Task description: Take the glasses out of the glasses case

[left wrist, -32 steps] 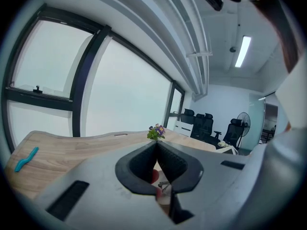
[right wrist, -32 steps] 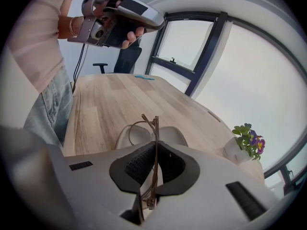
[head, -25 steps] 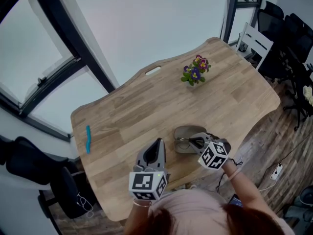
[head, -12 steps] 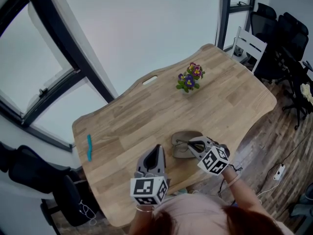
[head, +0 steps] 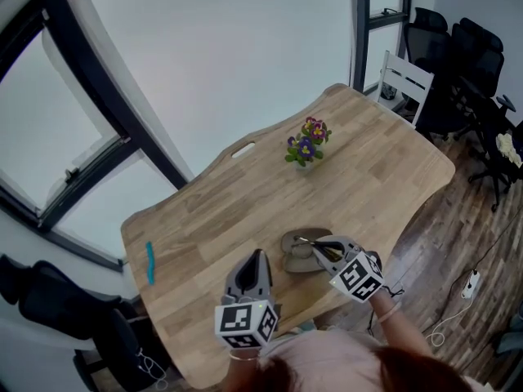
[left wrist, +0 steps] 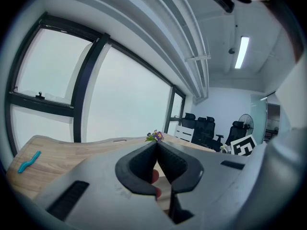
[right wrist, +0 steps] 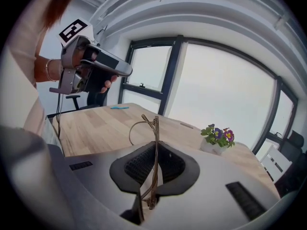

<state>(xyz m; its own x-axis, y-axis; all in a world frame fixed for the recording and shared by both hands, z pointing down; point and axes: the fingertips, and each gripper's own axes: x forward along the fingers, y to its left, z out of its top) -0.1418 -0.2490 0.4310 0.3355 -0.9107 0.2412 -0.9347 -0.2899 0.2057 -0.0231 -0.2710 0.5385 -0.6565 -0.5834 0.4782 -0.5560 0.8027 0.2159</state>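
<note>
Two jaws of the right gripper (right wrist: 155, 147) are pressed together on the glasses (right wrist: 156, 128), which are held over the open glasses case (head: 294, 243) on the wooden table (head: 212, 211). The left gripper (left wrist: 156, 150) is held closed on nothing, beside the case.

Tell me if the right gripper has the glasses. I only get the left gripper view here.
Observer: Yes. The right gripper is shut on the glasses, with the thin frame pinched between its jaws.
Operator: Where's the case?
Observer: The glasses case lies open on the table, right by the right gripper's tips in the head view.
Operator: Are the glasses clear of it?
Observer: I can't say for certain. In the right gripper view the frame stands up past the jaws with only the wooden table behind it, and no case shows there.
</note>
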